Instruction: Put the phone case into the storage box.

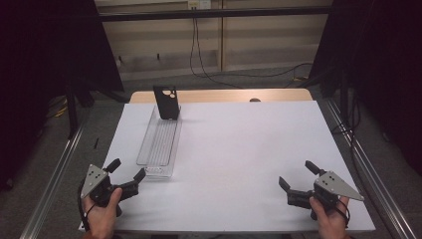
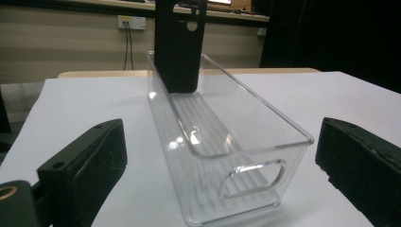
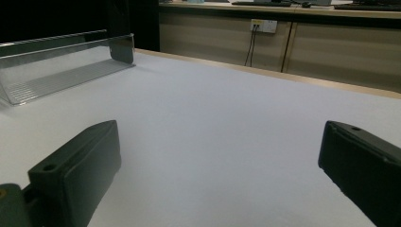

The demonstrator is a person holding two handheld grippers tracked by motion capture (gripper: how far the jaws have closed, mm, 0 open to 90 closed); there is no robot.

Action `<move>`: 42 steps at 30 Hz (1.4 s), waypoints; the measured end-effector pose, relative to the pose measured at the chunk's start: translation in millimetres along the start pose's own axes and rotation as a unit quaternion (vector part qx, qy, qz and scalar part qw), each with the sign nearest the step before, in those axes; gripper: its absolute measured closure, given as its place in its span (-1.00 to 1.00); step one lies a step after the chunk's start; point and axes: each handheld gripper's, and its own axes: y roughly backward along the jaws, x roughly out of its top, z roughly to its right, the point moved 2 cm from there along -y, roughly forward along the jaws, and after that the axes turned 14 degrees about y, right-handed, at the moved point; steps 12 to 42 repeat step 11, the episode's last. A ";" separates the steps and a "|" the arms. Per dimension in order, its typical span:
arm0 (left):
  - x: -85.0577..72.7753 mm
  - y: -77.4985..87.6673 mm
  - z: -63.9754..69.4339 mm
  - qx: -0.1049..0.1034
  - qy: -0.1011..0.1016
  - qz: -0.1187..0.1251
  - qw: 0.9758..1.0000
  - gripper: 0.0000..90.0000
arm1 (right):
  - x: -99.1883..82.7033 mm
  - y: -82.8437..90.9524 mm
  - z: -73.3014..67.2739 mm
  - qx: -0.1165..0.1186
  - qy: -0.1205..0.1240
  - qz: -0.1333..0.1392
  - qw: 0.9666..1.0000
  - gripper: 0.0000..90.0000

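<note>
- Phone case [image 1: 166,102] stands upright in tray's [image 1: 149,169] far end.
- Left gripper [image 1: 127,175] near tray, jaws spread, empty.
- Right gripper [image 1: 298,176] well apart, spread; nothing grasped yet.

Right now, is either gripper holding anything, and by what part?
Nothing is held. The left gripper and right gripper are both open; the clear plastic bin with the black phone case stands untouched.

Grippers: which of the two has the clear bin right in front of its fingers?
The left gripper: its open fingers face the clear bin's near end. The right gripper faces bare white table.
</note>
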 end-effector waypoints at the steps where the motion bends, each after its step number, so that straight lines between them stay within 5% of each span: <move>1: -1.1 0.4 -0.7 -0.006 0.000 -0.006 1.000 -0.94 | 0.0 0.2 -0.1 0.001 0.001 0.001 1.000 -1.00; 6: 2.3 2.1 0.2 -0.015 -0.012 0.005 1.000 -0.94 | 0.0 -0.6 -0.7 0.003 0.002 -0.001 1.000 -1.00; 42: 2.6 0.6 -3.5 -0.004 -0.002 0.003 1.000 -0.94 | -1.7 -2.9 -0.2 0.006 0.003 -0.007 1.000 -1.00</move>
